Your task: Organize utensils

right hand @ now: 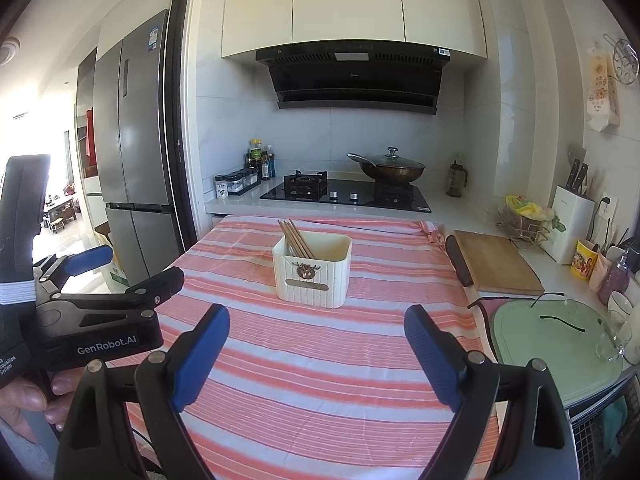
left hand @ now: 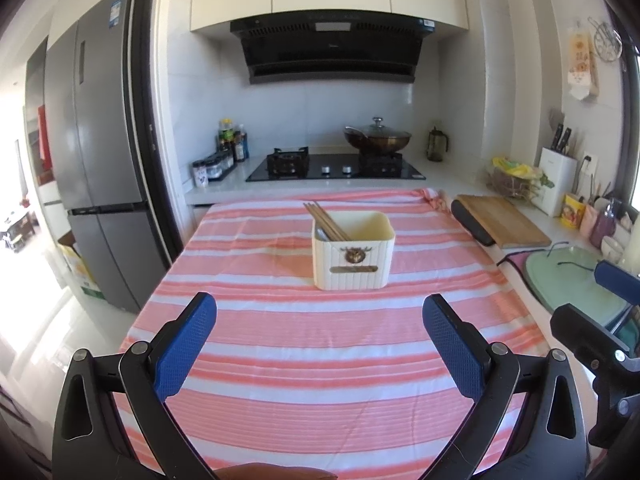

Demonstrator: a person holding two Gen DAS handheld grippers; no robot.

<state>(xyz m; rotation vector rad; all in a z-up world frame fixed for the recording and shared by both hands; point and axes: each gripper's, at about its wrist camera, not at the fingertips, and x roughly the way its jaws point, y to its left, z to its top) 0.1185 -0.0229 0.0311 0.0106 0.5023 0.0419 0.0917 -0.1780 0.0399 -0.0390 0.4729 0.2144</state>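
Left wrist view: both blue-padded grippers (left hand: 320,314) (right hand: 316,326) wide and empty, near the cream ribbed plastic caddy (left hand: 354,260) with brown wooden chopsticks (left hand: 326,220); best approached centred.

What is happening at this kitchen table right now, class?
A person holds a hand-held gripper in each hand over a table with a pink striped cloth. The left hand-held gripper and the right hand-held gripper are both open and hold nothing. Ahead of them stands a cream utensil holder with wooden chopsticks leaning in its left side. No loose utensils show on the cloth, so the sorting looks done or not begun.
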